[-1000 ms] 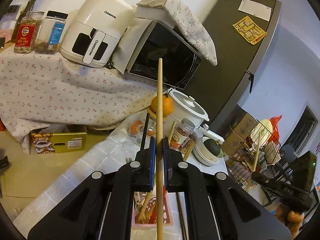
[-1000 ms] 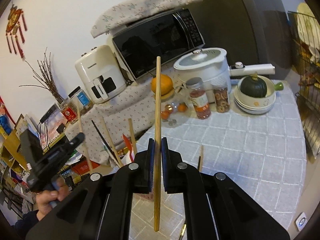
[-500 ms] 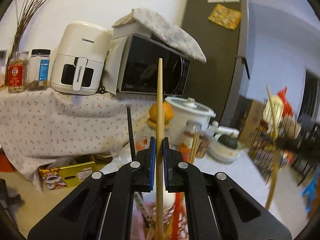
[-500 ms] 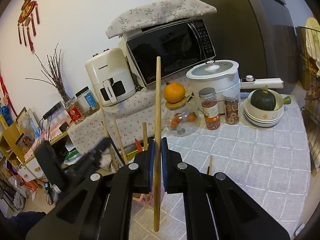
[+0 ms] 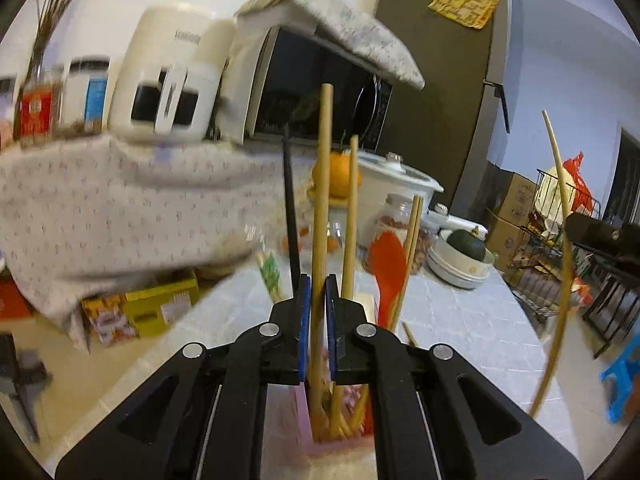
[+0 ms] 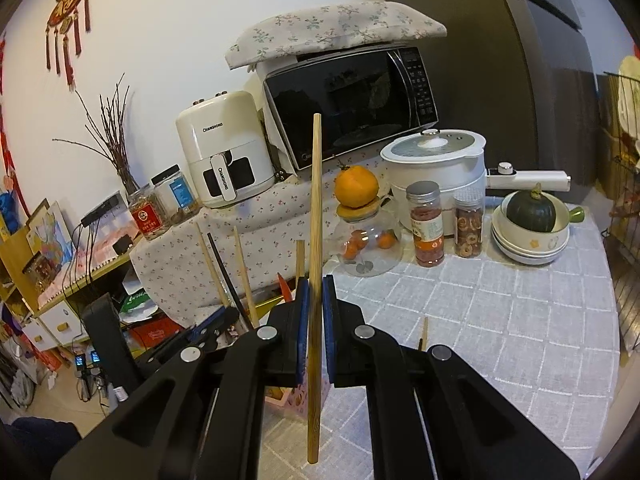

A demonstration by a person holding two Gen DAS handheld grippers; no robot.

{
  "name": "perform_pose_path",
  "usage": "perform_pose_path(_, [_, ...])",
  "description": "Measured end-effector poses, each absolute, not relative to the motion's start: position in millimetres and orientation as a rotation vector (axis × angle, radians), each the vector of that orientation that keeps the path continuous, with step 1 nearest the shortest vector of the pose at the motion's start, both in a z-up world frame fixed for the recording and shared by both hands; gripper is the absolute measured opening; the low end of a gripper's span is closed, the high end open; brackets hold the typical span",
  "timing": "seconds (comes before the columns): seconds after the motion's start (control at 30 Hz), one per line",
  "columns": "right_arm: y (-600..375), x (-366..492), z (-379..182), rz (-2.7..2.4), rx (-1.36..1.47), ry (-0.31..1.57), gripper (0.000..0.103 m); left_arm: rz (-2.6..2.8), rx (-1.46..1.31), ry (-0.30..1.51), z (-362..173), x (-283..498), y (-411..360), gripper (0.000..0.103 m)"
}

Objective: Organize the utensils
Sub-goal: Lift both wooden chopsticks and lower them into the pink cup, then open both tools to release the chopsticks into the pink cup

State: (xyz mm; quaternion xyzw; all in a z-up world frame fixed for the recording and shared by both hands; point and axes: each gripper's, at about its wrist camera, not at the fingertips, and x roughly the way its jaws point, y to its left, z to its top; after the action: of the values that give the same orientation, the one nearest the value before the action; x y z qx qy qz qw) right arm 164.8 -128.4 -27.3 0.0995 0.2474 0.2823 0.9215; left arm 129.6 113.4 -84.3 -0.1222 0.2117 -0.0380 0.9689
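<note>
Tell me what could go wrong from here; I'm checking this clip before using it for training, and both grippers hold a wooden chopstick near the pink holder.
1. The left gripper lowers its chopstick into the crowded pink holder; it may jam against the sticks and red spatula already inside.
2. The right gripper pinches its chopstick mid-length, so a knock could pivot it.
3. A push could tip the holder.

Counts, right wrist view: 1 microwave (image 6: 352, 100), 1 air fryer (image 6: 224, 148), 1 electric pot (image 6: 436, 168), 2 capped snack jars (image 6: 428, 224) on the tablecloth, 2 jars (image 6: 176, 196) by the fryer, 1 squash (image 6: 530, 210), approx. 3 stacked bowls (image 6: 528, 244). Left wrist view: 1 red spatula (image 5: 387, 268), 1 pink holder (image 5: 308, 428); chopstick qty unclear, blurred.
</note>
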Motion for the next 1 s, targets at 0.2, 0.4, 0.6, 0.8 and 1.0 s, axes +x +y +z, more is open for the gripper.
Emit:
perform_pose_path(0.2, [-97, 168, -24, 0.560, 0.230, 0.444, 0.007, -0.082, -0.266, 0.567, -63, 125, 115, 0.025])
perform_pose_path(0.4, [-59, 177, -22, 0.533, 0.230, 0.375, 0.007, -0.010, -0.466, 0.774, -33, 123, 155, 0.055])
perform_pose_path(0.6, [-34, 183, -42, 0.551, 0.128, 0.453, 0.011, 0.045, -0.503, 0.899, -43, 129, 172, 0.057])
perform_pose_path(0.8, [-58, 181, -40, 0.542, 0.075, 0.540, 0.011, -0.009, -0.471, 0.894, -31, 127, 158, 0.058])
perform_pose_path(1.0, [-126, 187, -21, 0.485, 0.071, 0.630, 0.019, -0.090, -0.396, 0.897, -21, 123, 122, 0.058])
